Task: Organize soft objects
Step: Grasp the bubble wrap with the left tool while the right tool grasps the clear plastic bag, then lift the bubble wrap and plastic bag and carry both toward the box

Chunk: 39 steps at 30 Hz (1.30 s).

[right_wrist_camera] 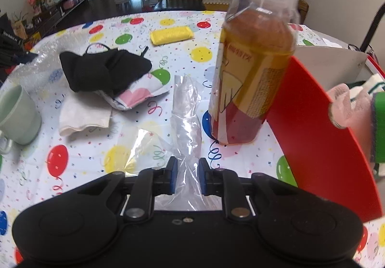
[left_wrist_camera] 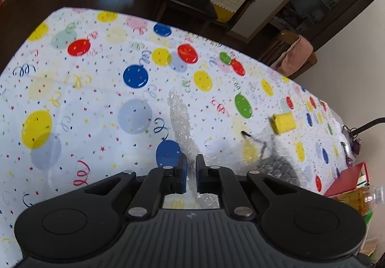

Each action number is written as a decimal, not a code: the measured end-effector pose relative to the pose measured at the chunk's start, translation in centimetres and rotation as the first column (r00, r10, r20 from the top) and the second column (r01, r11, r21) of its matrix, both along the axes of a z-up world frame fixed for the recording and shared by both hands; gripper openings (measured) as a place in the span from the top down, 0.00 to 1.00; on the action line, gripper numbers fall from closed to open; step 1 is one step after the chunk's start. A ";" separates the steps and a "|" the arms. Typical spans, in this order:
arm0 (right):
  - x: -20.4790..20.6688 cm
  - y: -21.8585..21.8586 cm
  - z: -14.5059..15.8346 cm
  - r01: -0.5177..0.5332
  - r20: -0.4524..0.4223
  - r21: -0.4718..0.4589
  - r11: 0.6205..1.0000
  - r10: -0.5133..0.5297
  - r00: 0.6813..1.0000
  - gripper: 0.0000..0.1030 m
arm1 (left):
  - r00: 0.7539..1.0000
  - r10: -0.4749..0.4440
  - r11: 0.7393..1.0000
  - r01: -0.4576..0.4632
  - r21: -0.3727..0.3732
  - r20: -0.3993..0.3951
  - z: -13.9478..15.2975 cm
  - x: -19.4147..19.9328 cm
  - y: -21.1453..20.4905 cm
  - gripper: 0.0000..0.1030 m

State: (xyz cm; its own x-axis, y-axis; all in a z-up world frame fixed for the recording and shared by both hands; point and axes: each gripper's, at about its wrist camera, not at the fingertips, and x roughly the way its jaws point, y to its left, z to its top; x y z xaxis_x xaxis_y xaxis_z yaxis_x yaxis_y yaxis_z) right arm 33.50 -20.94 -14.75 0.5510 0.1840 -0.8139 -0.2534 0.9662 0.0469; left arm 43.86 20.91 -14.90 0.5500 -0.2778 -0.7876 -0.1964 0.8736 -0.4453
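1. Left gripper [left_wrist_camera: 190, 174]: jaws pressed nearly together, pinching a twisted strip of bubble wrap [left_wrist_camera: 179, 121]. The strip trails forward over the table, apparently gripped at one end so it can be carried off.
2. Right gripper [right_wrist_camera: 187, 177]: jaws narrowed onto a crumpled clear plastic bag [right_wrist_camera: 186, 109], which bunches between the pads.
3. Red box [right_wrist_camera: 312, 123] at right already holds soft items; judged the collection point.
4. Still loose: yellow sponge [right_wrist_camera: 172, 34] at the far side, black cloth [right_wrist_camera: 105, 71] over a patterned pouch, white napkin [right_wrist_camera: 84, 116].
5. Tea bottle [right_wrist_camera: 252, 71] stands touching the box.
6. Surface: balloon-print tablecloth [left_wrist_camera: 96, 99]. Room: dark floor, wooden chairs beyond.
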 end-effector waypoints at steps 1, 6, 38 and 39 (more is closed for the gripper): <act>-0.2 -0.2 0.3 0.005 0.002 0.012 1.000 -0.005 1.000 0.83 | 1.000 -0.003 1.000 0.003 0.004 0.012 0.4 -0.2 0.0 0.94; -1.5 -0.8 2.1 0.026 0.014 0.066 0.998 -0.026 1.000 0.83 | 0.998 -0.018 1.000 0.018 0.005 0.066 2.5 -1.0 -0.4 0.95; -6.1 -12.7 14.2 0.001 0.073 0.244 0.970 -0.020 0.997 0.83 | 0.935 -0.214 0.974 0.225 -0.006 0.283 18.3 -10.8 -15.0 0.95; -5.9 -13.3 14.5 -0.002 0.077 0.249 0.969 -0.017 0.997 0.83 | 0.932 -0.222 0.972 0.234 -0.006 0.287 18.7 -10.9 -15.8 0.95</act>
